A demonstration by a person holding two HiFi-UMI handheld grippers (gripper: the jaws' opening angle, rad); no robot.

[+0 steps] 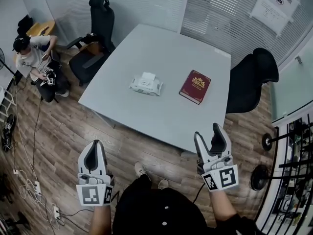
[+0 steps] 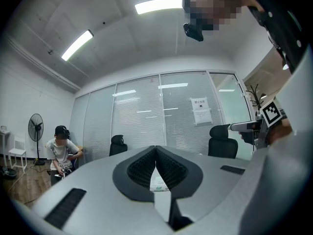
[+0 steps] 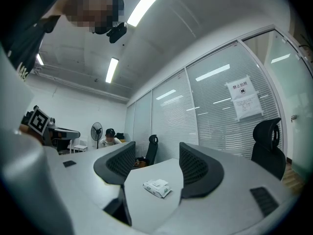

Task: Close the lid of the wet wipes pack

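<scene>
The wet wipes pack [image 1: 145, 84] lies mid-worktop [image 1: 161, 116], left of the red book [image 1: 195, 86], lid apparently raised. My left tongs [image 1: 95, 146] are pressed together, empty; my right tongs [image 1: 208, 132] stand wide. Recommended: reach over, steady the pack, press the flap flat.

- Setting: office meeting room.
- White table [image 1: 146, 48] at centre, with one black office chair [image 1: 100, 23] at its far corner and a second chair [image 1: 252, 77] on the right.
- Glass partition walls with slatted blinds [image 1: 220, 13]; printed notices [image 1: 275, 4] stuck on.
- Ceiling strip lights [image 2: 159, 5], wood-look floor [image 1: 58, 126], pedestal fan [image 2: 35, 125].
</scene>
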